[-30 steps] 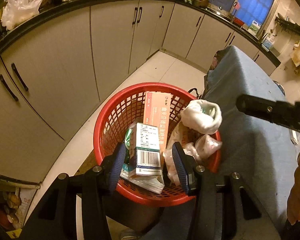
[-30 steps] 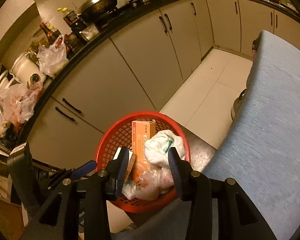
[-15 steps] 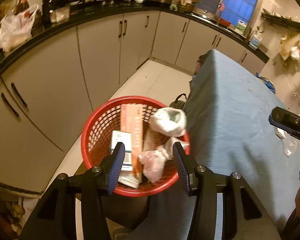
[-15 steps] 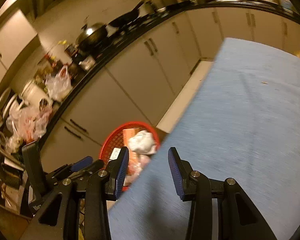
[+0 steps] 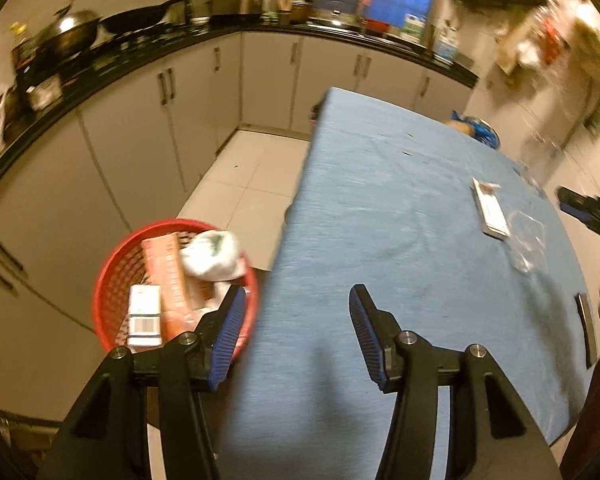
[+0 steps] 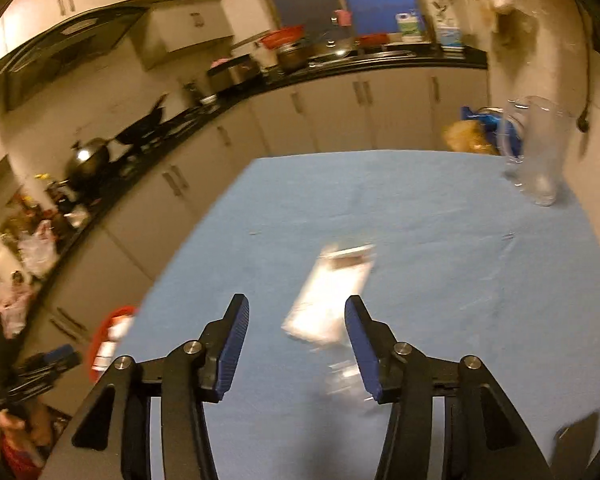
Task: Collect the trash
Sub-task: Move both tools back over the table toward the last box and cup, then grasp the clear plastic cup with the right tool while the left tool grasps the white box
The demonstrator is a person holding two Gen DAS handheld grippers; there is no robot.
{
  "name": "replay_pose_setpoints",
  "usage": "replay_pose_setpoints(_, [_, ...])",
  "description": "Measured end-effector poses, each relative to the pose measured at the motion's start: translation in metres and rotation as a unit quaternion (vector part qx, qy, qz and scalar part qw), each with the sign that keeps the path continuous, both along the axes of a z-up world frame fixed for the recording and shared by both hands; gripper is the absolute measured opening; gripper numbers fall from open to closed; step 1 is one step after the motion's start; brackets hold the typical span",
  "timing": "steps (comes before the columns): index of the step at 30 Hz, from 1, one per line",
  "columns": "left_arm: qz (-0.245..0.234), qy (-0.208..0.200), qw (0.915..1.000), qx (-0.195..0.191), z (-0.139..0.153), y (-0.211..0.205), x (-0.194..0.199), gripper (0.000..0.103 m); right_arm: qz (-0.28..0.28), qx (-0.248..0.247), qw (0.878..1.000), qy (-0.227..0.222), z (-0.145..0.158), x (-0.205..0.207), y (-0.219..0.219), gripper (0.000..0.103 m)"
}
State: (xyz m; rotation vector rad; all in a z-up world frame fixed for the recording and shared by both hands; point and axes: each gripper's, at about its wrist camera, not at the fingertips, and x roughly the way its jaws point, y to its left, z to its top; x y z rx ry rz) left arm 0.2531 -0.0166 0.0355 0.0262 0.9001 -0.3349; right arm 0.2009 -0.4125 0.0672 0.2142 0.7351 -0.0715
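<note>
A red mesh basket (image 5: 112, 276) stands on the floor left of the blue-clothed table (image 5: 380, 208). It holds an orange carton (image 5: 170, 276), a small white box (image 5: 143, 316) and a crumpled white wrapper (image 5: 212, 254). On the table lie a flat white packet (image 5: 489, 213) and clear plastic wrapping (image 5: 528, 246). My left gripper (image 5: 294, 332) is open and empty over the table's left edge. My right gripper (image 6: 294, 344) is open and empty over the table, with the white packet (image 6: 332, 292) just ahead between its fingers. The basket (image 6: 106, 340) shows at the left.
A clear glass jug (image 6: 540, 148) stands at the table's far right corner, beside a blue and yellow bag (image 6: 476, 132). A dark flat object (image 5: 584, 328) lies at the table's right edge. Kitchen cabinets (image 5: 148, 136) and a cluttered counter run along the left and back.
Both grippers have swung away from the basket to the right, over the table. The right gripper now faces the white packet. Both stay open and empty.
</note>
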Motion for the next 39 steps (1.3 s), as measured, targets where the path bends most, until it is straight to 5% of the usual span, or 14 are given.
replay_pose_setpoints(6, [-0.049, 0.018, 0.9986, -0.001, -0.002, -0.046, 0.002, 0.053, 0.037, 0.062, 0.996, 0.060, -0.041, 0.026, -0.043, 0.057])
replay_pose_setpoints(11, [-0.082, 0.026, 0.9963, 0.005, 0.000, -0.087, 0.003, 0.053, 0.077, 0.001, 0.994, 0.071, -0.040, 0.019, -0.019, 0.055])
replay_pose_setpoints(13, [-0.100, 0.027, 0.9946, 0.009, 0.001, -0.110, 0.003, 0.053, 0.082, -0.041, 0.992, 0.086, -0.044, 0.011, -0.009, 0.026])
replay_pose_setpoints(15, [-0.114, 0.031, 0.9929, 0.009, 0.003, -0.128, 0.004, 0.056, 0.082, -0.065, 0.990, 0.099, -0.050, 0.003, -0.005, 0.020])
replay_pose_setpoints(17, [-0.129, 0.037, 0.9909, 0.008, 0.004, -0.148, 0.005, 0.060, 0.080, -0.055, 0.991, 0.092, -0.050, -0.008, -0.009, 0.005])
replay_pose_setpoints(28, [-0.134, 0.055, 0.9895, 0.001, 0.004, -0.260, 0.042, 0.074, -0.023, 0.078, 0.995, -0.058, -0.019, -0.072, -0.084, 0.005])
replay_pose_setpoints(39, [-0.103, 0.092, 0.9886, 0.060, -0.053, -0.335, 0.091, 0.075, -0.059, 0.118, 0.987, -0.090, -0.007, -0.087, -0.104, 0.005])
